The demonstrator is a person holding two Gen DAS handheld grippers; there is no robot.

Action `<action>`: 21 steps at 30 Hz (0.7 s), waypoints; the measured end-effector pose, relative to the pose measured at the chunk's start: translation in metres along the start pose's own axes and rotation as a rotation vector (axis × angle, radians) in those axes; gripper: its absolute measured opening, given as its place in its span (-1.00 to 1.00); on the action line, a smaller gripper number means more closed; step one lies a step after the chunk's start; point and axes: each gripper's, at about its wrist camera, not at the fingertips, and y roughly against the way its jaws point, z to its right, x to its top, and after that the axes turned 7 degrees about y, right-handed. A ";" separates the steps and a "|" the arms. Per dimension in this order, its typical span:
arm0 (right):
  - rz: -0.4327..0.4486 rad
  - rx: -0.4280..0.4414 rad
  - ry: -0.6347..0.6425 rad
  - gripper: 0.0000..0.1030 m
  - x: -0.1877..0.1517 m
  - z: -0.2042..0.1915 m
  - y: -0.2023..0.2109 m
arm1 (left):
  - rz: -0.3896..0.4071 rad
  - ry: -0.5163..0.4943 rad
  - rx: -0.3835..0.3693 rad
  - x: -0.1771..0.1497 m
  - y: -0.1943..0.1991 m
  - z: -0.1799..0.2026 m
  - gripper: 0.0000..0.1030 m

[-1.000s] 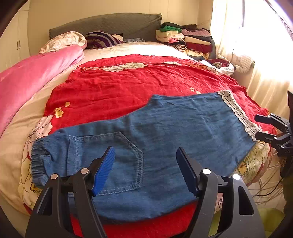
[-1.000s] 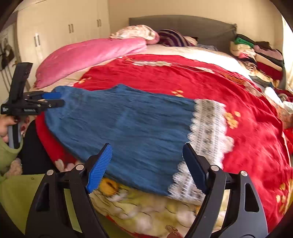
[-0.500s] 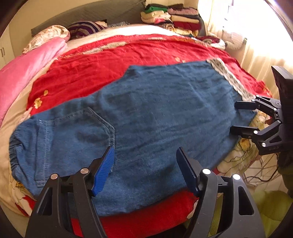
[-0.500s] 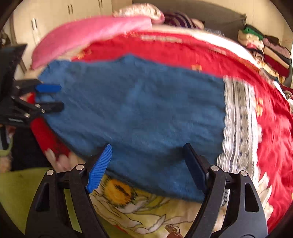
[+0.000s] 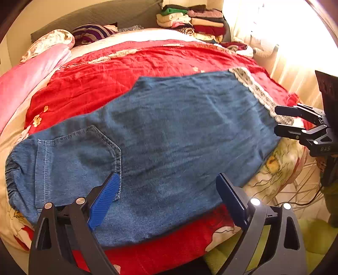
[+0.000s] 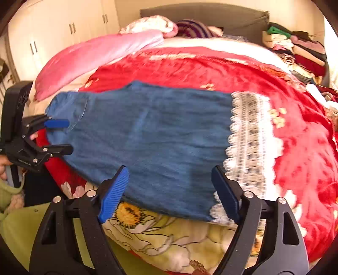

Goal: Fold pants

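Blue denim pants [image 5: 179, 131] lie flat across a red bedspread [image 5: 126, 69], waistband and back pocket [image 5: 80, 160] at the left, white lace hem [image 5: 259, 93] at the right. My left gripper [image 5: 168, 190] hovers over the seat near the front edge. Its jaws are opening, and the cloth lies below them, not pinched. In the right wrist view my right gripper [image 6: 170, 175] hangs over the leg [image 6: 152, 137] just left of the lace hem [image 6: 247, 137]. Its jaws are also opening, with nothing pressed between the pads. Each gripper shows in the other's view, the left gripper [image 6: 65, 135] and the right gripper [image 5: 276, 120], both spread.
A pink quilt [image 5: 27, 78] lies along the bed's left side, with pillows by the grey headboard [image 5: 95, 17]. Folded clothes [image 5: 190, 21] are stacked at the far right corner. White wardrobes [image 6: 52, 31] stand behind. The bed's floral edge [image 6: 158, 228] drops off below the right gripper.
Both grippers have come in lower and closer over the pants' near edge. The left jaws now stand wider apart. The pants have not moved.
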 end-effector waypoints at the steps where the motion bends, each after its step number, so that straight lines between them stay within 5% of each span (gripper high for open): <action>1: 0.009 -0.007 -0.008 0.53 0.000 0.004 0.005 | 0.007 0.004 0.002 0.001 0.002 0.000 0.89; 9: 0.075 -0.108 -0.056 0.79 0.006 0.026 0.033 | 0.055 0.022 -0.008 0.012 0.019 0.003 0.91; 21: 0.143 -0.167 -0.110 0.82 0.005 0.046 0.059 | 0.112 0.001 0.005 0.030 0.039 0.016 0.91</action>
